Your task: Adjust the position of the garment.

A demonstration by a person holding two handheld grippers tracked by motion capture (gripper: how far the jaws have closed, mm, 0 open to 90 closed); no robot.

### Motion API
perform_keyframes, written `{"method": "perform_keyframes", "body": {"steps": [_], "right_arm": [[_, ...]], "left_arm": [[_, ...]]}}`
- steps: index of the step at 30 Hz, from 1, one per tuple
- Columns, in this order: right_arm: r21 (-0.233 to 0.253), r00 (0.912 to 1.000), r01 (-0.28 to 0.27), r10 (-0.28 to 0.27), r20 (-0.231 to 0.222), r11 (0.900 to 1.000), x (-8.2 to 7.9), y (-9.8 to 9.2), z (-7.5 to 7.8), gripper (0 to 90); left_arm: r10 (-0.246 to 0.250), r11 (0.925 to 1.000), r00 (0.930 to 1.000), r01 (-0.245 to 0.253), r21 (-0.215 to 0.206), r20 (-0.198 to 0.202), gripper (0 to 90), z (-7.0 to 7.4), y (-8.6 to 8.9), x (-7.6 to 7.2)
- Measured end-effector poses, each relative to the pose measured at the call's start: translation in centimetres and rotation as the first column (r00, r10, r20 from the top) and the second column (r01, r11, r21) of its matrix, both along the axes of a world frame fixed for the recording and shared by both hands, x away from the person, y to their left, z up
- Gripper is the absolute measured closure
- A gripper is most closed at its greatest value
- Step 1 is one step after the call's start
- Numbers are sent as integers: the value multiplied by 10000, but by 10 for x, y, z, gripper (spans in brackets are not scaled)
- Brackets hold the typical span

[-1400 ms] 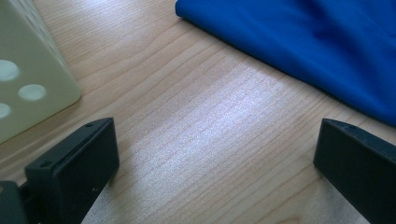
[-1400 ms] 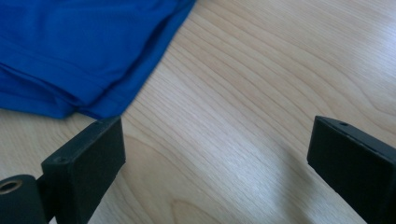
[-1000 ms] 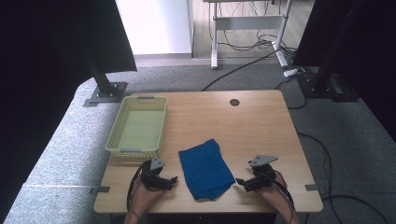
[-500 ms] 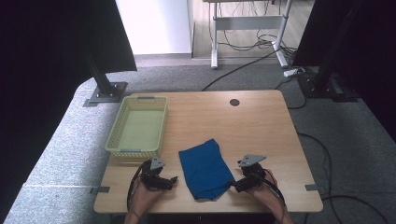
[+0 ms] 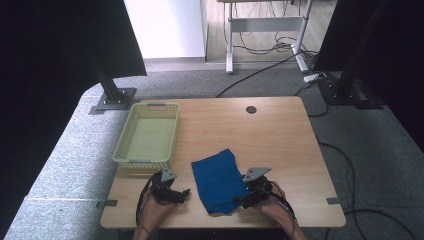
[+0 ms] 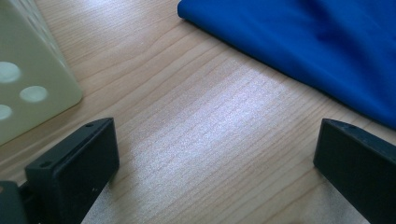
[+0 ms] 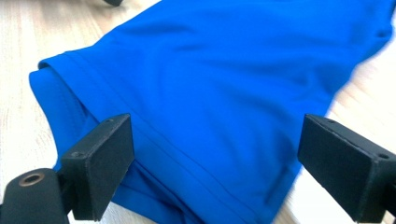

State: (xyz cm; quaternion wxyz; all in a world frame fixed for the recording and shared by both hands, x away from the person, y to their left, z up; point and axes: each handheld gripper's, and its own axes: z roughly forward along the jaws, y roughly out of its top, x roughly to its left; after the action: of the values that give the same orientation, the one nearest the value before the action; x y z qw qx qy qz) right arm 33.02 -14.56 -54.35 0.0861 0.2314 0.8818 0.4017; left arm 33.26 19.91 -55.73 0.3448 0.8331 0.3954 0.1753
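Cloth [image 5: 218, 179], blue and folded, lies at the lower centre of the frame on the wooden table [image 5: 270, 135]. The right gripper [image 5: 244, 200] is at its lower right edge, jaws spread wide over the fabric. The left gripper [image 5: 184, 194] rests lower left, jaws released, near the yellow basket [image 5: 146, 137].

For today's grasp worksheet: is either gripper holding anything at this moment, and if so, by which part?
Nothing is held. The right gripper is open over the near edge of the folded blue cloth; the left gripper is open over bare wooden table.
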Motion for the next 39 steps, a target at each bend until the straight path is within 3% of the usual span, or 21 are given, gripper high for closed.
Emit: {"method": "perform_keyframes", "body": {"steps": [5,7,18,30,39], "right_arm": [[-197,9989,-455,453,-108,9988,0,11,-5,110],[-484,9981,-591,583,-175,9971,0,16,-8,108],[-472,9995,-298,295,-62,9984,-2,14,-13,103],[-448,9991,432,-431,40,9981,2,8,-14,111],[-465,9907,1360,-1359,39,9896,7,-1,-14,111]], "left_arm": [[5,10000,10000,-5,-6,0,0,0,0,0],[8,10000,10000,-8,-10,0,0,0,0,0],[9,10000,10000,-9,-10,1,0,0,0,0],[1,10000,10000,-1,3,0,0,0,0,0],[-1,10000,10000,1,5,2,0,0,0,0]]}}
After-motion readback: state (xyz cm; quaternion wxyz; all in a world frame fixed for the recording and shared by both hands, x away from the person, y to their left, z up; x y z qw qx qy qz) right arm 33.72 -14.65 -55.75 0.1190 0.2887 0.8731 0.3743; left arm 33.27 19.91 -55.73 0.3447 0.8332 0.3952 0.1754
